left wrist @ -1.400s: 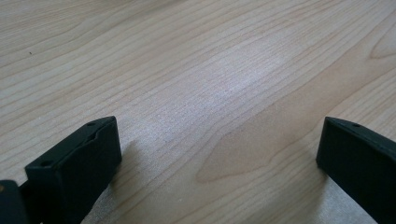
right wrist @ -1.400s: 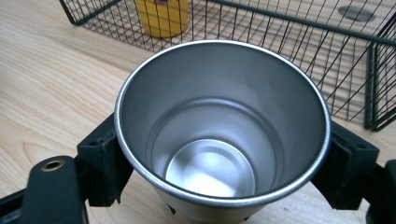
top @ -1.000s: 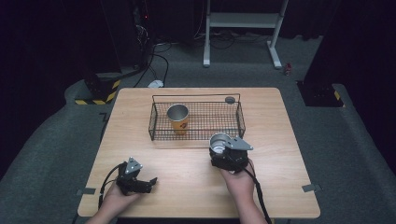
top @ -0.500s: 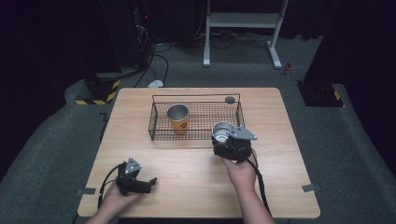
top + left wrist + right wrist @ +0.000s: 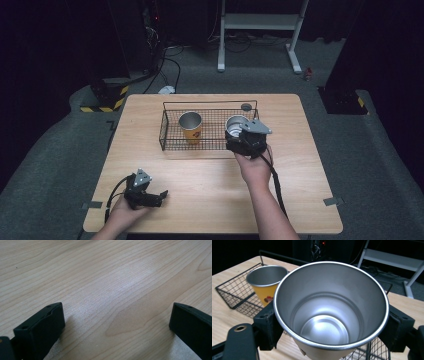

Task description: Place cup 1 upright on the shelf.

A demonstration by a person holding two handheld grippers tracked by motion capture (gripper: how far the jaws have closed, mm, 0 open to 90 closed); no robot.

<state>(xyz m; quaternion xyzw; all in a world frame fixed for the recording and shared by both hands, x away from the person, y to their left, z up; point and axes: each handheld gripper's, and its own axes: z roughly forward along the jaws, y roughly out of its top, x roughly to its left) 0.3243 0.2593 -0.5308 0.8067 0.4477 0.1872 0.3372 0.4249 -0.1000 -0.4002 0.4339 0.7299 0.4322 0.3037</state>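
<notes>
The right gripper (image 5: 239, 136) grips a metal cup (image 5: 235, 124), one black jaw pressed to each side of its wall just under the rim. The cup stands upright, its long axis vertical and its mouth facing up; in the right gripper view (image 5: 329, 340) the camera looks down into the cup (image 5: 331, 305) and sees the round flat bottom. It is a tapered tumbler, wider at the rim than at the base, with a brushed silver inside, a thin rolled rim and a pale outer wall that shows below the rim. In the high view it hangs over the right end of the wire basket (image 5: 167, 136), at the basket's near right part; whether its base touches the basket floor cannot be told.

A second cup (image 5: 190, 126) stands upright inside the basket toward the left, silver inside and yellow outside, well apart from the held one. The basket sits on the far half of the wooden worktop (image 5: 300, 200).

The left gripper (image 5: 156, 196) rests low at the near left of the worktop, in the person's left hand (image 5: 122, 212). Its jaws stand wide apart with bare wood between them, holding nothing.
</notes>
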